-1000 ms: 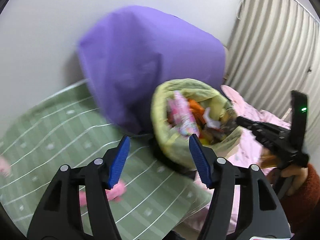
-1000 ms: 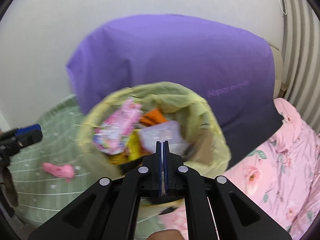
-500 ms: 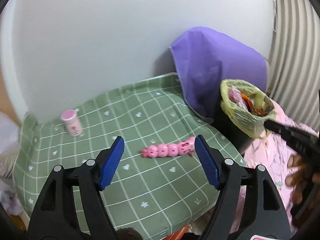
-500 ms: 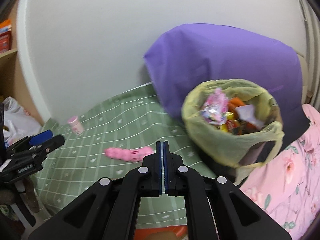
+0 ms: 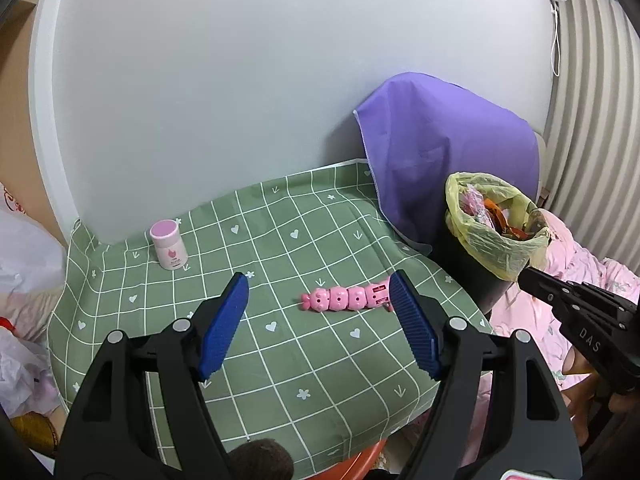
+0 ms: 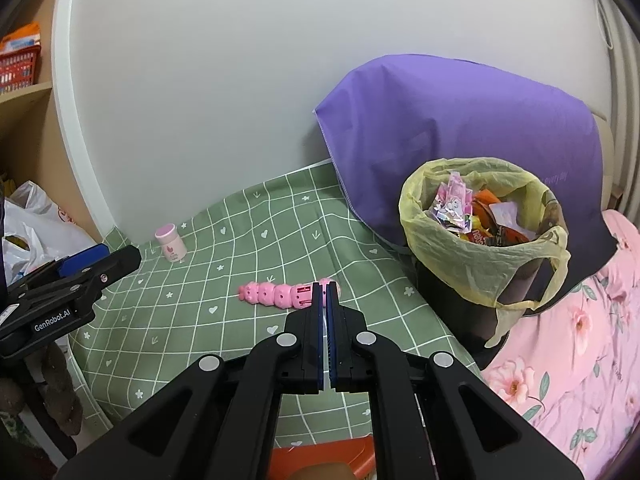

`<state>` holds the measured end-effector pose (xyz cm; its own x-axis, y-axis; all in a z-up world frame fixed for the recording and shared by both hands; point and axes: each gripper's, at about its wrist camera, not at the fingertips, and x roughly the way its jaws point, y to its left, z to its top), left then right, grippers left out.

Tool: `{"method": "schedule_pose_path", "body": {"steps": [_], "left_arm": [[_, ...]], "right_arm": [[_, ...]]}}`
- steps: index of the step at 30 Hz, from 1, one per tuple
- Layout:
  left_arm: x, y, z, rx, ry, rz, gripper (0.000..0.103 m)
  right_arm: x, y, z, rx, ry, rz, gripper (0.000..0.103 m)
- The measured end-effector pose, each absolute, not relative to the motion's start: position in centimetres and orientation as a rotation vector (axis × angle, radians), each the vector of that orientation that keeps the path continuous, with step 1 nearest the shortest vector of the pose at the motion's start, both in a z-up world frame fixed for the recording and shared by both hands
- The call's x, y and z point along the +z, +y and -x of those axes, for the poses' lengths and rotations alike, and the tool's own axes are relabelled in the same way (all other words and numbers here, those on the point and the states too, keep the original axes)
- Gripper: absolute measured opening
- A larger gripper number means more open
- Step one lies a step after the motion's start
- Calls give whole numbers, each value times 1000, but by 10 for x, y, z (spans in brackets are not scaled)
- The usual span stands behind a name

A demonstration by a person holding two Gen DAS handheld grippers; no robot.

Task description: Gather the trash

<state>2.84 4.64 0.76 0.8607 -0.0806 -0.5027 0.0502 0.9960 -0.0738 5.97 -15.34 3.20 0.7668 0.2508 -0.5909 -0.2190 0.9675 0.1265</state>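
Left gripper: jaws have just been opening and stand wide apart above the green checked tablecloth, with nothing between the blue pads. Right gripper: jaws pressed together, nothing held.

Just beyond both gripper tips, a pink segmented caterpillar-shaped toy lies flat on the cloth — its right end sits behind the left gripper's right pad in the left wrist view.

Farther back and to the left, a small white bottle with a pink cap stands upright near the wall.

To the right of the table, a dark bin lined with a yellow bag holds mixed wrappers — behind it hangs a purple cloth.
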Motion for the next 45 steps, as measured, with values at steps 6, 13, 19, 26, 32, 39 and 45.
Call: {"method": "schedule_pose_path", "body": {"steps": [6, 13, 19, 26, 32, 39, 45], "left_arm": [[5, 43, -28, -73, 537, 48, 69], [6, 42, -26, -71, 532, 50, 69], [8, 41, -24, -73, 520, 42, 69], [11, 41, -22, -74, 507, 40, 69], [10, 39, -22, -79, 510, 36, 69], [10, 37, -20, -77, 507, 32, 69], [9, 33, -19, -85, 506, 24, 69]], "right_arm": [[37, -149, -57, 254, 627, -27, 5], [38, -149, -59, 261, 621, -30, 5], [37, -149, -59, 257, 627, -34, 5], [38, -152, -58, 256, 622, -37, 5], [39, -152, -58, 257, 623, -37, 5], [39, -151, -57, 255, 622, -38, 5], [39, -154, -55, 252, 615, -39, 5]]}}
